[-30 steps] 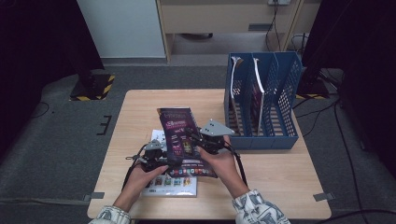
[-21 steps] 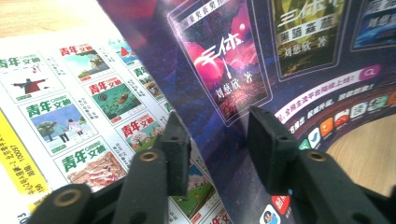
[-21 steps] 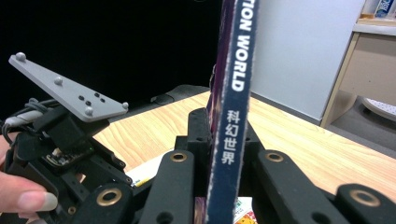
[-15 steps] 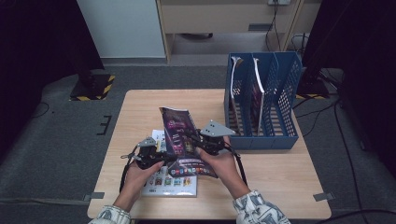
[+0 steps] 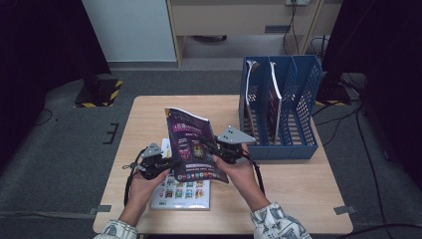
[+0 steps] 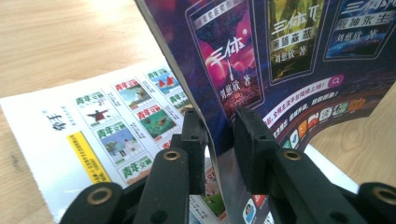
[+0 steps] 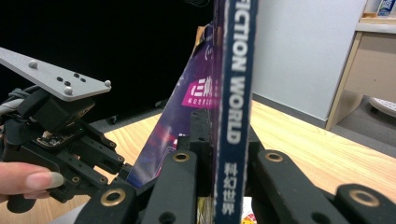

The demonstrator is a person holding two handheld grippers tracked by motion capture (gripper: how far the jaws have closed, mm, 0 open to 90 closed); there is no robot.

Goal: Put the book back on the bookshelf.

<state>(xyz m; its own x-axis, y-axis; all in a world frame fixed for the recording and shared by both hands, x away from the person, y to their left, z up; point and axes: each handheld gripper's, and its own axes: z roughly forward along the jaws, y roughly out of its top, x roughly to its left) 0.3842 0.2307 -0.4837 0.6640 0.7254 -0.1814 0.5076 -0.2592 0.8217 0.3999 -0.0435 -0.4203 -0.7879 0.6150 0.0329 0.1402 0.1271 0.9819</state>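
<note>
We hold the purple magazine (image 5: 191, 147) lifted above the table (image 5: 293, 184), tilted, between both grippers. Our right gripper (image 5: 219, 148) is clamped on its spine edge (in the right gripper view the jaws press the spine (image 7: 231, 140) from both sides). Our left gripper (image 5: 166, 163) has just been closing, and its pads (image 6: 252, 140) now pinch the lower left edge of the cover. Below it a white magazine (image 5: 181, 191) lies flat on the table. The blue file rack (image 5: 278, 107) stands near, at the right.

A light wooden worktop (image 5: 298, 194) stood on grey carpet (image 5: 64, 164). Beyond its far edge rose a white panel (image 5: 129, 30) and a beige cabinet (image 5: 239, 20). Black drapes (image 5: 40, 45) darkened both sides; a yellow-and-black striped base (image 5: 99, 92) sat off the far left corner.
</note>
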